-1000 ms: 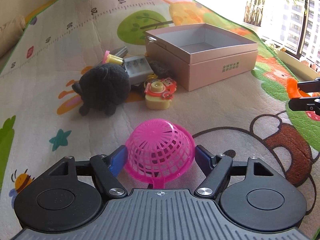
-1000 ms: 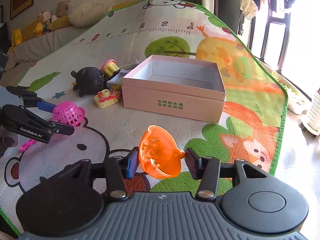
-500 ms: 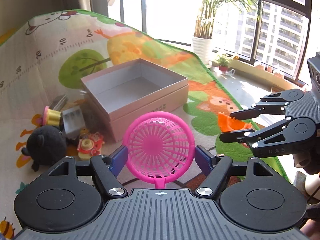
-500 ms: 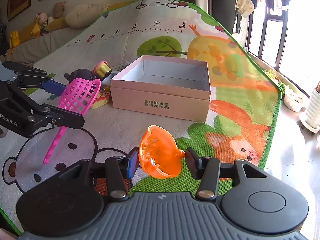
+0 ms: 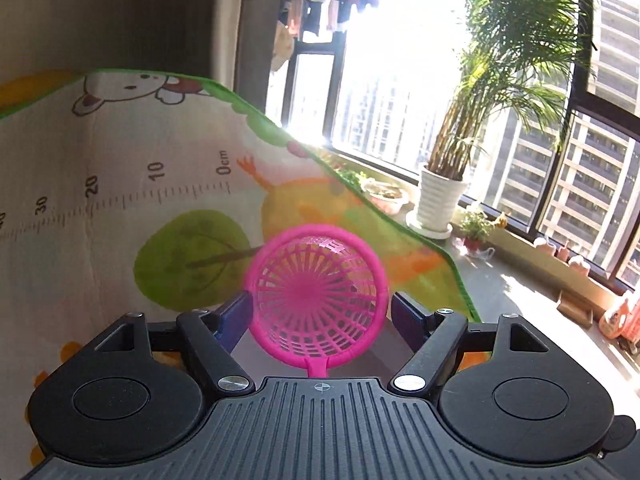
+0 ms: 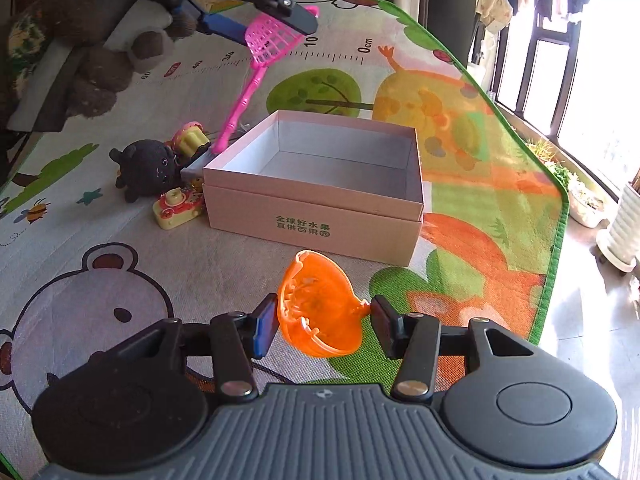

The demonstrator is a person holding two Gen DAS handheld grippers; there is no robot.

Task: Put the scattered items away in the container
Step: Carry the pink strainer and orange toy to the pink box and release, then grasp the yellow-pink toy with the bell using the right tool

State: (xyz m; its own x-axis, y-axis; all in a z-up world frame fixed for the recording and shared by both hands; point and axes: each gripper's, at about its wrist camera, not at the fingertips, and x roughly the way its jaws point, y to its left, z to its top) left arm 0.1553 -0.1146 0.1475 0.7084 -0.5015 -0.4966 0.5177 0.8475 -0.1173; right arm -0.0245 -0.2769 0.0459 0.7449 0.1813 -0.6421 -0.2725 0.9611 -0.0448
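A pink plastic sieve [image 5: 316, 296] sits between the fingers of my left gripper [image 5: 320, 316], high in the air. The jaws are opening, and the pads still look to be against the sieve's rim. In the right wrist view the left gripper [image 6: 264, 26] hangs above the far left corner of the open pink cardboard box [image 6: 312, 220]. The sieve [image 6: 272, 38] has its handle pointing down toward that corner. My right gripper [image 6: 320, 320] is shut on an orange plastic scoop [image 6: 316, 308], a little above the mat in front of the box.
Left of the box lie a black plush [image 6: 148, 168], a yellow toy camera [image 6: 176, 210], a pink-and-yellow cup toy [image 6: 190, 140] and a grey piece [image 6: 196, 166]. A brown teddy bear [image 6: 92, 80] sits at the back left. The mat's green edge [image 6: 560, 216] and a potted plant [image 5: 440, 196] are on the right.
My left gripper has risen and swung from the mat toward the box with the pink sieve, which now hangs over the box's far left corner. The right gripper crept slightly closer to the box.
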